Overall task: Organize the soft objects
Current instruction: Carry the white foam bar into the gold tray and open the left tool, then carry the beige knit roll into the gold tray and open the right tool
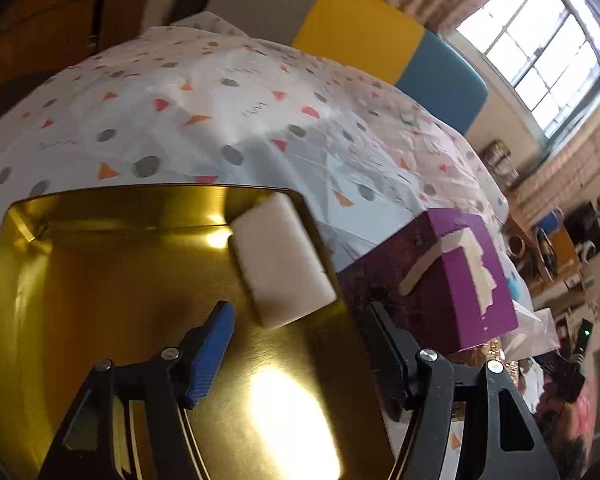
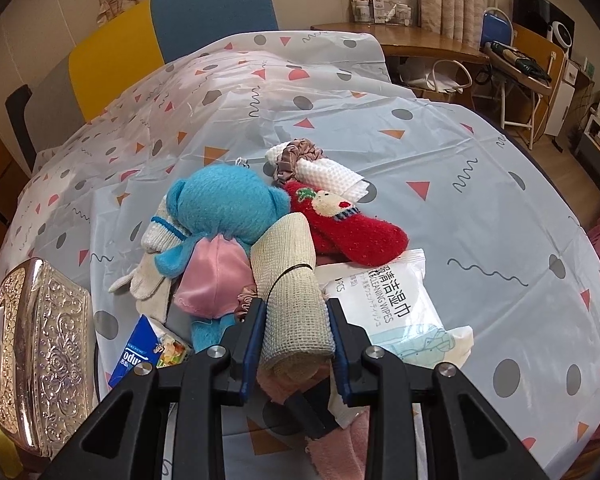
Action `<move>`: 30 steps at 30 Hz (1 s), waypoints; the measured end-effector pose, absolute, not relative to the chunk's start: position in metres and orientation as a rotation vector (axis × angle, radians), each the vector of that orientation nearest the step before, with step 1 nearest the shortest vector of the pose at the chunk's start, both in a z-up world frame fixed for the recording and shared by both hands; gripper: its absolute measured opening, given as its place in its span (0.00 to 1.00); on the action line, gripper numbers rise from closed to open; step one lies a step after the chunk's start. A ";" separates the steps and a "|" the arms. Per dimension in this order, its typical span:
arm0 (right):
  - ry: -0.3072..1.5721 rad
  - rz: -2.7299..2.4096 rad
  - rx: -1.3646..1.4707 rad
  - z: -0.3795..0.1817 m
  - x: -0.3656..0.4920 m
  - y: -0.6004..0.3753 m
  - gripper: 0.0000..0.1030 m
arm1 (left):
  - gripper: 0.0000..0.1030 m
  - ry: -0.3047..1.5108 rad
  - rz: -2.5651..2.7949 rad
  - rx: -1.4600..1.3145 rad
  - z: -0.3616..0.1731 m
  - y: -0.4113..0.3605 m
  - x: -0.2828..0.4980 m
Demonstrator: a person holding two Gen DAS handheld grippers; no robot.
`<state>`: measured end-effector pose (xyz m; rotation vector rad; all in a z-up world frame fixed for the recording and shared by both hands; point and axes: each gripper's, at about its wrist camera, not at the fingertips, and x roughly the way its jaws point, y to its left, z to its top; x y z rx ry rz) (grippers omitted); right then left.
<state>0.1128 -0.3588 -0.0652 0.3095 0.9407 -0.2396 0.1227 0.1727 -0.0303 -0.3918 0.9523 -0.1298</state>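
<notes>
Sponge (image 1: 282, 258), white and spongy, leans against the gold tin's (image 1: 100, 264) shiny wall, free of the left gripper (image 1: 300, 356), whose jaws stand apart. Right gripper (image 2: 296, 332) squeezes a coarse woven cloth roll (image 2: 290, 284) in the pile beside the fuzzy blue plush toy (image 2: 224, 208); lift it straight, avoiding snags.

Daylight is let in through a big window (image 1: 548, 40), which is washed out to white. A strong white glare is thrown onto the shiny gold tray (image 1: 100, 280), and the tray's far corners are left dark. In both views, straight lines are bent by the round lens, and the corners are blacked out. The purple box (image 1: 460, 280) and the things at the right edge are blurred. In the right view, the table cloth (image 2: 460, 200) is lit softly and evenly, and sharp detail is kept.
</notes>
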 end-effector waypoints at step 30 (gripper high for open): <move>0.733 0.006 0.390 0.009 0.101 -0.313 0.25 | 0.73 0.871 0.187 -0.247 -0.030 0.190 0.008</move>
